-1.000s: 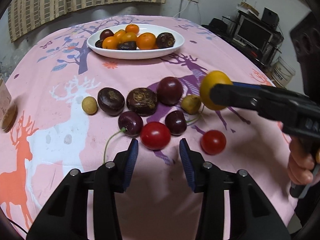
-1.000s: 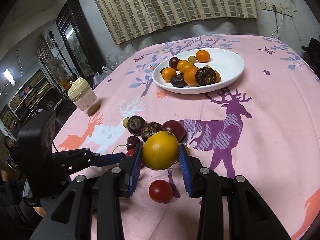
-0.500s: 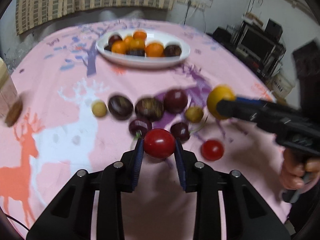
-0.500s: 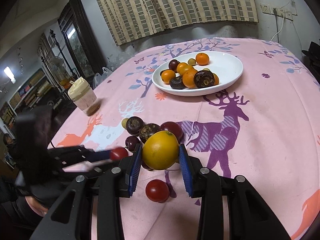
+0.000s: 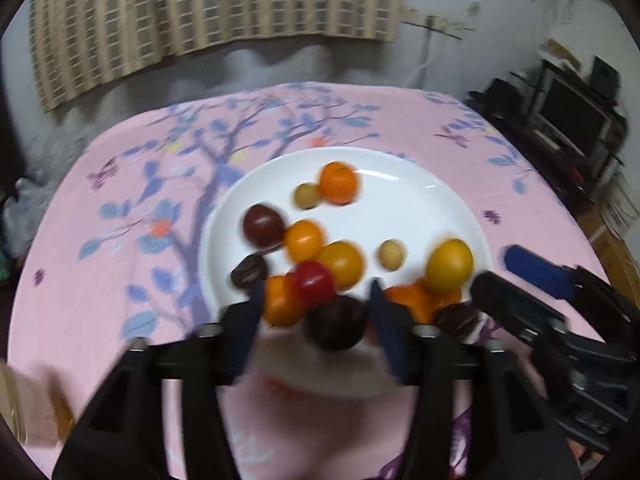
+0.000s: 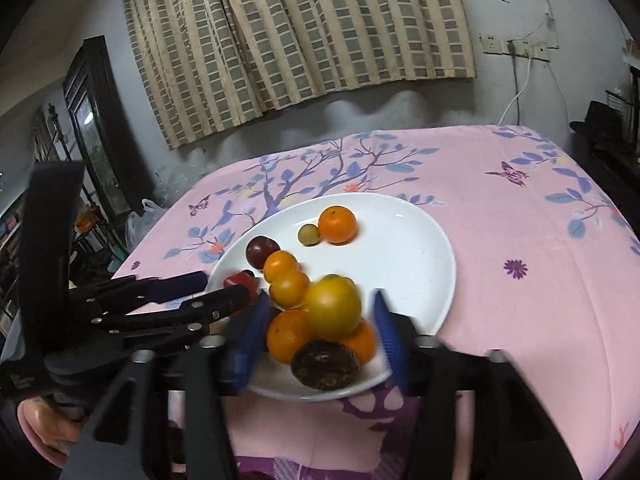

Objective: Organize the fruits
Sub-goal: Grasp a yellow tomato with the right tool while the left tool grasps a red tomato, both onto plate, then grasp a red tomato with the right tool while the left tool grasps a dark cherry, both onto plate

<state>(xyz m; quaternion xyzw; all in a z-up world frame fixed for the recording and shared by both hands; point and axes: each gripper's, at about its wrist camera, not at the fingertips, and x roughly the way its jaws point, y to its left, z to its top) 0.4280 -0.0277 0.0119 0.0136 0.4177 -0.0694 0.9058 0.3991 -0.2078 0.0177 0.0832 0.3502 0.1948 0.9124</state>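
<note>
Left wrist view
left hand-held gripper (image 5: pixel 316 312): jaws spreading apart right over the near rim of the plate, pads clear of everything, pretty blurry tbh
red tomato (image 5: pixel 314 283): sits between the two blue pads, touching neither, on top of the fruit pile at the plate's near side
white plate (image 5: pixel 420 208): middle of the desk, toward its far edge
pile on the plate: oranges, a dark purple plum (image 5: pixel 263 226) on the left side, a dark wrinkly fruit (image 5: pixel 336 328) at the near rim, two small greenish-yellow ones
yellow-orange fruit (image 5: pixel 449 266): near-right part of the plate, just beside the right hand-held gripper (image 5: pixel 496 270), which reaches in from the right edge
desk (image 5: pixel 120 240): pink cloth with a blue-leafed tree print

Right wrist view
right hand-held gripper (image 6: pixel 320 324): jaws opening, gap on both sides of the yellow-orange fruit (image 6: pixel 333 307), so no squeeze on it
yellow-orange fruit: resting on the oranges at the near rim of the white plate (image 6: pixel 412 256)
dark wrinkly fruit (image 6: pixel 324 365): right below it, at the near rim
left hand-held gripper (image 6: pixel 224 290): pokes in from the left, red tomato (image 6: pixel 240 280) at its tips, partly hidden
hand (image 6: pixel 44 420): bottom left corner, on the left tool's handle
lone orange (image 6: pixel 337 225): far side of the plate, small greenish fruit touching it
</note>
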